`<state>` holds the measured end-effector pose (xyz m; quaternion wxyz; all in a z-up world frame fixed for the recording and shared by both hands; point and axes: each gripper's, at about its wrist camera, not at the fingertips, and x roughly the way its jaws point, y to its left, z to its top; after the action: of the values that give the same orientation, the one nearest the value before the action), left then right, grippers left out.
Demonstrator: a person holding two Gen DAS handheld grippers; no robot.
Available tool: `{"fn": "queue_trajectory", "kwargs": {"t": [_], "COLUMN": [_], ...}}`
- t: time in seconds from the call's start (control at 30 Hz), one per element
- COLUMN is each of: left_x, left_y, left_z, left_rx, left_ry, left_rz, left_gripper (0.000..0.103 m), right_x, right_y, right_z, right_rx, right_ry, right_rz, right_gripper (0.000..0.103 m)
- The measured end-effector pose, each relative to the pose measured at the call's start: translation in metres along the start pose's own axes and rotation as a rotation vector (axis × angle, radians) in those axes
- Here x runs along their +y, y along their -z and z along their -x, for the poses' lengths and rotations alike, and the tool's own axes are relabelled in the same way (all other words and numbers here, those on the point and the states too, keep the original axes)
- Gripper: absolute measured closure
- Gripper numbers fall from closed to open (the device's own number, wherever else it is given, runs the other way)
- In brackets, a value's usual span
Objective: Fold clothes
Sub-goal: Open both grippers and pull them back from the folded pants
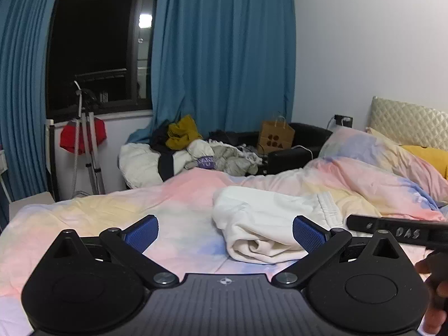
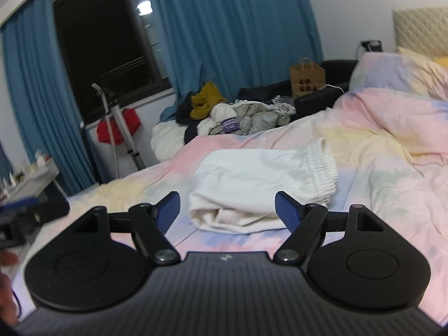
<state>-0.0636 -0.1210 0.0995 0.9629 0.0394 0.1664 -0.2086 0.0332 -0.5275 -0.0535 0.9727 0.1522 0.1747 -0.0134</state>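
Cream-white garment on pastel tie-dye duvet; blue curtains

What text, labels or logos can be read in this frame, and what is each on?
"DAS": pale letters on the black bar at the right edge of the left wrist view.
Purple label in the clothes pile: white lettering, too blurred to read.
Brown paper bag: dark dot-shaped logo, no legible words.

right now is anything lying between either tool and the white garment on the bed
Nothing visible. The left tool and right tool are open, with only bare duvet before the folded white garment.
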Motion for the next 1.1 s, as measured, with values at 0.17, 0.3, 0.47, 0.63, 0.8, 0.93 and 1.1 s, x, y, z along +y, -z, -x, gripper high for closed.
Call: {"fn": "queue_trajectory", "kwargs": {"t": [0.17, 0.3, 0.47, 0.63, 0.8, 0.93, 1.1], "left_x": [0.019, 0.034, 0.042, 0.043, 0.036, 0.030, 0.026], "left_y": [0.019, 0.038, 0.050, 0.051, 0.056, 0.060, 0.060], "left_z": [0.012, 0.001, -0.015, -0.033, -0.040, -0.047, -0.048], "left_rx": [-0.004, 0.024, 0.040, 0.057, 0.068, 0.081, 0.074], "left_ry": [-0.021, -0.027, -0.064, -0.063, -0.061, -0.053, -0.060], "left_rz": [0.042, 0.060, 0.054, 0.046, 0.030, 0.013, 0.001], "left_gripper": [0.000, 0.000, 0.000, 0.000, 0.000, 0.000, 0.000], "right_x": [0.024, 0.033, 0.034, 0.029, 0.023, 0.019, 0.020], "right_y": [0.021, 0.039, 0.057, 0.062, 0.064, 0.065, 0.065], "right_z": [-0.001, -0.017, -0.033, -0.034, -0.033, -0.034, -0.034], "right_rx": [-0.025, -0.020, -0.005, -0.020, -0.027, -0.027, -0.031], "right_ry": [0.014, 0.060, 0.108, 0.122, 0.128, 0.141, 0.159], "right_rz": [0.015, 0.050, 0.102, 0.117, 0.092, 0.084, 0.091], "right_gripper": [0.016, 0.015, 0.015, 0.015, 0.015, 0.015, 0.015]}}
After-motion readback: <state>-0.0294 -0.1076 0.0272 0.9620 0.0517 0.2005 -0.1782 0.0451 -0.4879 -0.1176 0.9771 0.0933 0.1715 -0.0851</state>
